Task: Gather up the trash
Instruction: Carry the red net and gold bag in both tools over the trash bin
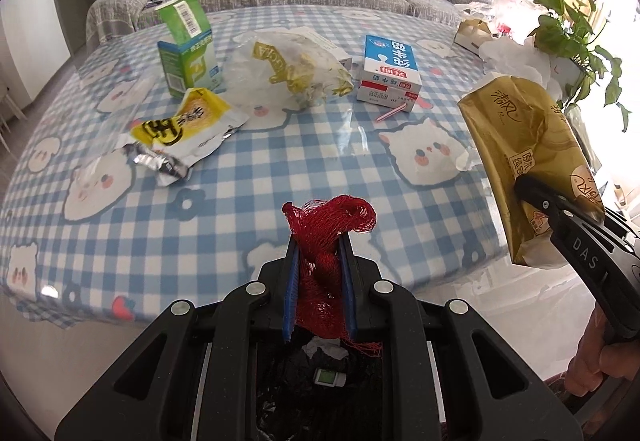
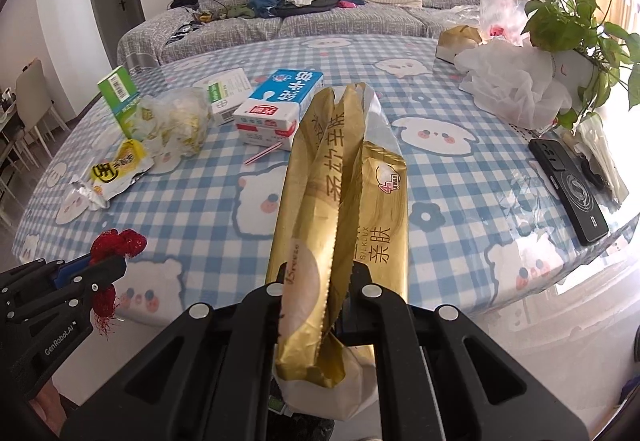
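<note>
A: So, what are the left tongs (image 1: 319, 241) grasping?
B: A red mesh net bag (image 1: 329, 225), clenched between the pads.
A: And the right tongs (image 2: 320, 293)?
B: Clamped on a gold tissue pack (image 2: 344, 201). Beyond both, a milk carton (image 1: 390, 75) lies on the counter (image 1: 280, 169).

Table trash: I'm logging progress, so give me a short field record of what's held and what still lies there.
left gripper: shut on red net
right gripper: shut on gold wrapper
table: blue checked cloth
still on table: milk carton, green box, yellow packet, clear bag, pink straw
right edge: phone, plant
below left gripper: black bag, trash inside
</note>
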Motion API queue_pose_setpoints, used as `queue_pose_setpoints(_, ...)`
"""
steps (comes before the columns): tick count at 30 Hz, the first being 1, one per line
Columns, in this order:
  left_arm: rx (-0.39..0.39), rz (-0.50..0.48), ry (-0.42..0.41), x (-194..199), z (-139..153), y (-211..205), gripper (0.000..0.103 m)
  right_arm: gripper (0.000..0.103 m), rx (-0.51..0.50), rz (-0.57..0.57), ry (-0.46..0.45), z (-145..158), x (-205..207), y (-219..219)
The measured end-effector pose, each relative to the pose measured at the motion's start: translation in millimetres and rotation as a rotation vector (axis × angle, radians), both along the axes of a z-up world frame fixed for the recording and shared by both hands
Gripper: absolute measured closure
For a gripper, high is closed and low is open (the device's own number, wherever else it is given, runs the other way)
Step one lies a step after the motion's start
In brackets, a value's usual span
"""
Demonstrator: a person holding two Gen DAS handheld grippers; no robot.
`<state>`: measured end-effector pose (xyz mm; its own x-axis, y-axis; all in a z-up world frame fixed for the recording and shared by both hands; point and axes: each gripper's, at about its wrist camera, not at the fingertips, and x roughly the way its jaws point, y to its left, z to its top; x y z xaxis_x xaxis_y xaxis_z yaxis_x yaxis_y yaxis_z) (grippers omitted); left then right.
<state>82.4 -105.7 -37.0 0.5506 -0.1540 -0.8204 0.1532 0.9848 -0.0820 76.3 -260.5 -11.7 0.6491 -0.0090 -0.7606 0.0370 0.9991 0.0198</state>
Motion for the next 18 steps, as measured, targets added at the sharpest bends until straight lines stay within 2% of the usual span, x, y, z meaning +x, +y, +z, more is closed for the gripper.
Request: queue_pose_setpoints(18, -0.021, 0.023, -0.013, -54, 6, 23, 0.086, 0.097, -0.022, 0.045, -0.028, 7, -59, 24)
